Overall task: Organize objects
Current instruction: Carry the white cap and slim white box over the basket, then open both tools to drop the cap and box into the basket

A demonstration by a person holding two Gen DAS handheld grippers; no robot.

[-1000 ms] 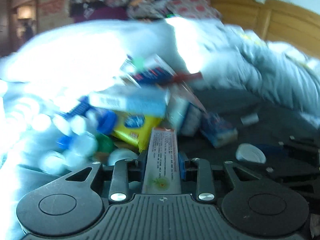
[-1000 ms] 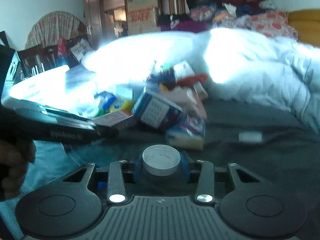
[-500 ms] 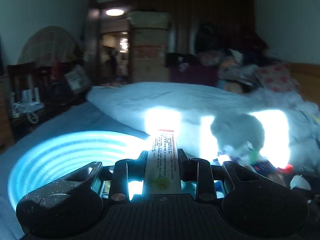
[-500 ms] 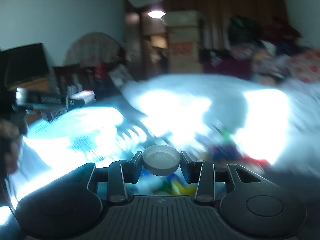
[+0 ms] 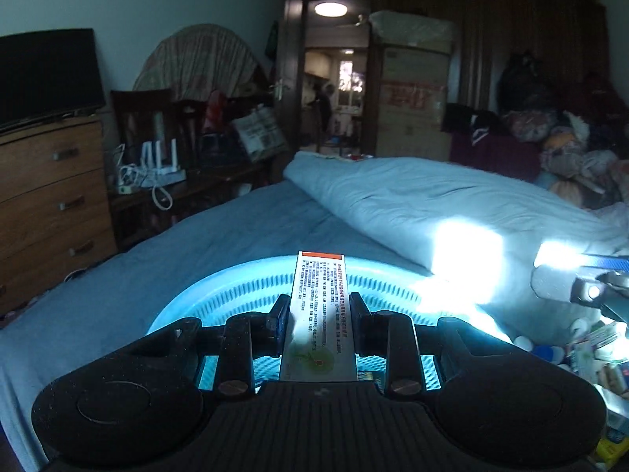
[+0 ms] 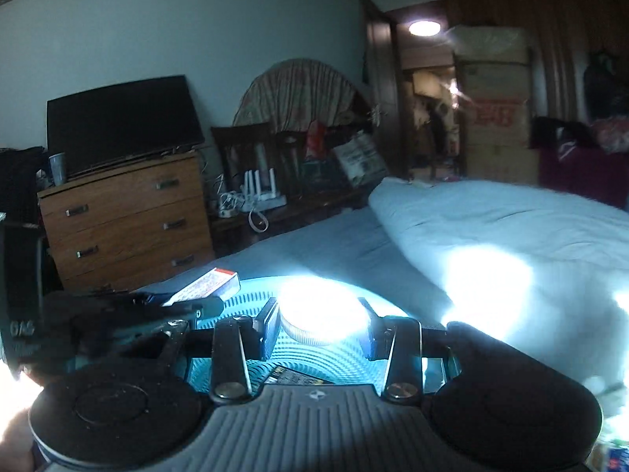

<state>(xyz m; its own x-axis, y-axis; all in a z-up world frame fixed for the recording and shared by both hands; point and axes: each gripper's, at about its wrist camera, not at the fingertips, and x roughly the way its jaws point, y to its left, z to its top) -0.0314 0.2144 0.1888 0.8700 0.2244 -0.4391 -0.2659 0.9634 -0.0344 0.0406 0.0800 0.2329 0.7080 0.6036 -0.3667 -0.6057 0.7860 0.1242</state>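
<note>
Bedsheet (image 5: 165, 267) under slotted basket (image 5: 243, 291); dresser (image 6: 125, 220) beside bed.

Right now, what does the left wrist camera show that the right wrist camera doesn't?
Only the left wrist view shows the pile of small packages at the right edge, and the left gripper gripping a long printed box. Only the right wrist view shows the right gripper holding a round white lid, and a dark packet lying in the basket. Both show the blue basket, the bed and the wooden drawers.
</note>
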